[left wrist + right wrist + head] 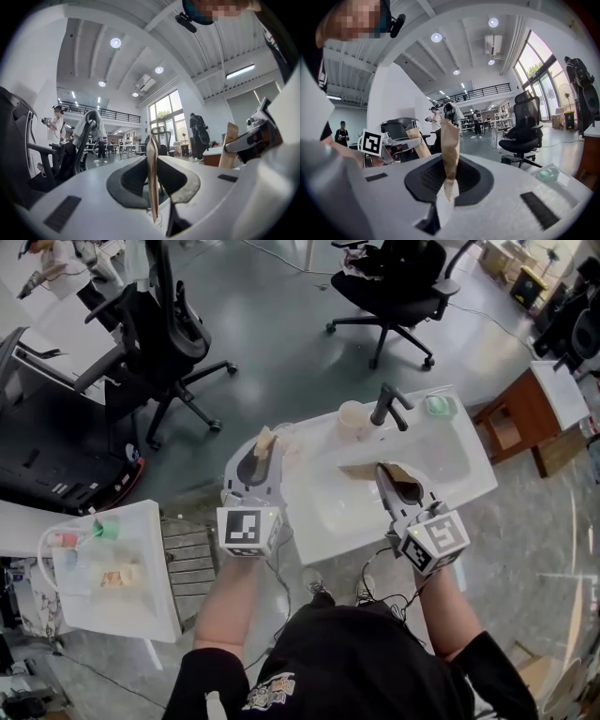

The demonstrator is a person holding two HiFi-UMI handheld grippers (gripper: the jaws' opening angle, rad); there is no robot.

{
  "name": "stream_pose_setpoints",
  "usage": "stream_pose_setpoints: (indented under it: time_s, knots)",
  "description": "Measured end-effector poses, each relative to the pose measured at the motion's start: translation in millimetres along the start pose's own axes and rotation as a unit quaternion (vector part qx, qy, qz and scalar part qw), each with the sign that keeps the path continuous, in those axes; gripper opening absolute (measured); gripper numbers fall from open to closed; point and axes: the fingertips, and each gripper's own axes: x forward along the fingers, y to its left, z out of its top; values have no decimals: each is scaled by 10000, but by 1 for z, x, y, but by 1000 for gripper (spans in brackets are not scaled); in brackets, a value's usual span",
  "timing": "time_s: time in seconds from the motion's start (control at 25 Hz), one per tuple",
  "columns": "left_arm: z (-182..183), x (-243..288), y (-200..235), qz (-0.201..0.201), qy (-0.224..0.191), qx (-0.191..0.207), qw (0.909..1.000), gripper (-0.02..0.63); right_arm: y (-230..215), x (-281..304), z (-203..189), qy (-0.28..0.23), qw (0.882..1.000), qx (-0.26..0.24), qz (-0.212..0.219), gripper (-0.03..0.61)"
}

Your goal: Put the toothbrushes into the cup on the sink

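Head view, cup (352, 418): upright on the sink (469, 474) deck, just beside the tap (389, 407). Nothing seen sticking out of it, so likely neither brush is delivered yet.
Head view, left gripper (264, 452): left of the cup and nearer the person, apart from it. Pinches the left toothbrush (266, 439) near one end, probably so the free end can lead into the cup.
Head view, right gripper (382, 474): on the cup's near side, over the basin, apart from the cup. Clamped on the right toothbrush (356, 470), which lies roughly crosswise (tilt hard to judge from above).
Left gripper view, jaws: pressed together on the left toothbrush (152, 173), seen edge-on as a thin strip rising from between the pads. Cup out of view.
Right gripper view, jaws: closed on the right toothbrush (450, 154), broad face showing, lower end tucked between the pads. Cup out of view, green dish (547, 174) low at right.
Look of the toothbrushes: flat, tan-brown, paper-like, perhaps a sleeve (no bristles visible). Probably light and thin, hence the tight pinch near one end.
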Motion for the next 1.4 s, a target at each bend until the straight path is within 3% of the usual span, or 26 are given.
stream_pose_setpoints:
  time_s: [0.52, 0.92, 1.16, 1.4]
  knots:
    - [-62, 41, 19, 63, 338, 33, 9994, 58, -7, 6, -13, 261, 9995, -10, -168, 34]
    - [-124, 52, 23, 257, 965, -366, 9943, 58, -10, 6, -24, 385, 9990, 52, -216, 35]
    - [-137, 48, 20, 323, 1132, -362, 9924, 58, -14, 1, -26, 391, 9989, 78, -243, 34]
    - [-124, 40, 20, 394, 1108, -308, 9926, 84, -10, -2, -24, 371, 9991, 99, -156, 35]
